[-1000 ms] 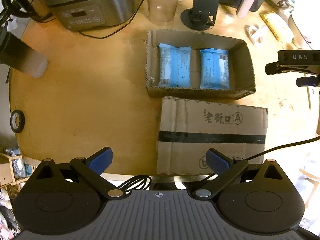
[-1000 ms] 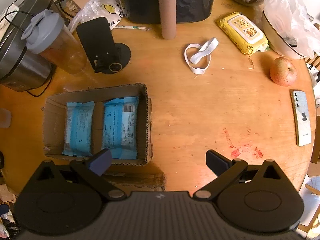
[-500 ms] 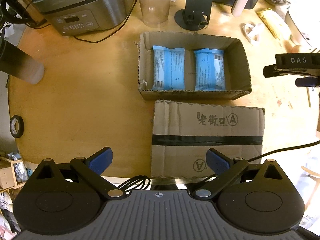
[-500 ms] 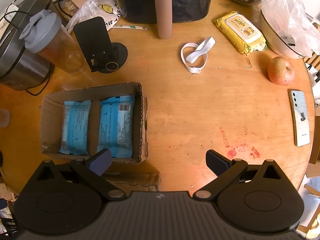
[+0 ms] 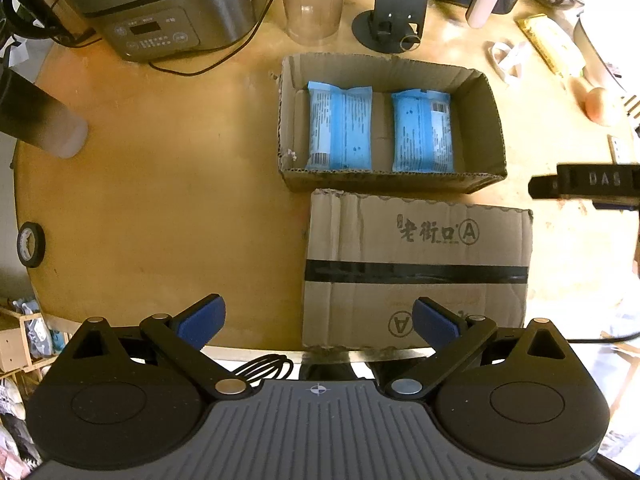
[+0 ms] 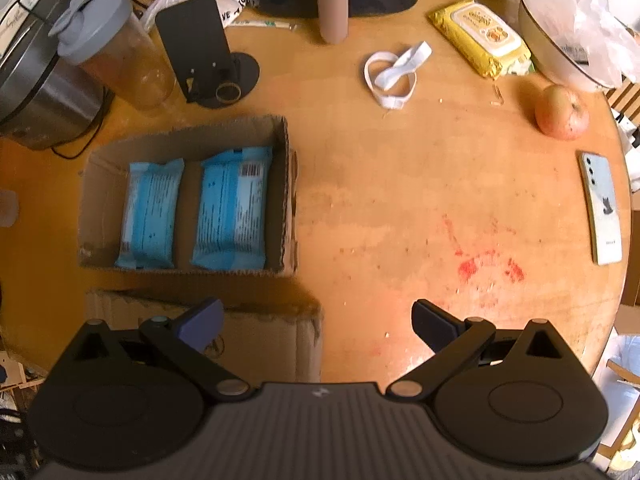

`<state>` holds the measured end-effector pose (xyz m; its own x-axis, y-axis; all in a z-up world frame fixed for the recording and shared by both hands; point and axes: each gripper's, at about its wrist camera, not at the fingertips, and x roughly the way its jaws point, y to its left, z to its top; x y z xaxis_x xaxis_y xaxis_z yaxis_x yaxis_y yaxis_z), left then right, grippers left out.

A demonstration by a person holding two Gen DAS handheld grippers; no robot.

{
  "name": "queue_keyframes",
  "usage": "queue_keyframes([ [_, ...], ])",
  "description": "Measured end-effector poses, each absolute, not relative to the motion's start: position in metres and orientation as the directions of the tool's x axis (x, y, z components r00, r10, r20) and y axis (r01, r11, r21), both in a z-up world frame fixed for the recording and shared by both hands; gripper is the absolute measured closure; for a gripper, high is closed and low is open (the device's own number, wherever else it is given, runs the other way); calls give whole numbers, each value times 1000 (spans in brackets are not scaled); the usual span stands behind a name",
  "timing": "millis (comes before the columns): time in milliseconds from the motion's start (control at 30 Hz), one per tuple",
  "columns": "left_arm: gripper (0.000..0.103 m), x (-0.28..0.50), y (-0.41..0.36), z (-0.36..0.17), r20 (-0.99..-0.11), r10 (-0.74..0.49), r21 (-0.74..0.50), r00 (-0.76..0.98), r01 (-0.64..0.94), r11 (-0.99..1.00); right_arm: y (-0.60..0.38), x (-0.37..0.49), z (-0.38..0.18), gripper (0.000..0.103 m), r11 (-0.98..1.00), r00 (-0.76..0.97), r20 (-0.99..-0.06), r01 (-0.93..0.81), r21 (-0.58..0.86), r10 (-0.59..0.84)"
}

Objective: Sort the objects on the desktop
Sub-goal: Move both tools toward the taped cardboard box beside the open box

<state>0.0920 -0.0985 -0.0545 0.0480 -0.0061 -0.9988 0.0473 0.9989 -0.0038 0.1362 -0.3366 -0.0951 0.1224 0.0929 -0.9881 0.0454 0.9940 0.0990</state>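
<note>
Left gripper (image 5: 318, 320) wide open and empty, now backed off above the cardboard tray (image 5: 494, 120) with two blue wipe packs (image 5: 340, 126) inside, right gripper (image 6: 316, 322) same, so this sort looks done; yellow wipes pack (image 6: 480, 36) still loose.

Warm, uneven light; fisheye bending at the edges; overexposed right margins; soft shadow on the tabletop (image 6: 400, 208) beside the cardboard box (image 6: 288, 184).

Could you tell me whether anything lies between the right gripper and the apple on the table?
Nothing visible does. The right gripper is open over bare tabletop, and only stained wood runs from there to the apple; the phone lies off to the side.
</note>
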Motion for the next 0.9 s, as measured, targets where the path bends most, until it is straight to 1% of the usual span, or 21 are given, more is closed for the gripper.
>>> queue_keyframes([
  [533,0,90,-98,-63,-999,-32,-29,44,55,998,-331,92,-106,0,993,67,-993,57,105,101],
  [900,0,88,-97,-69,-999,-30,-28,34,55,998,-337,80,-110,0,989,54,-993,92,114,109],
])
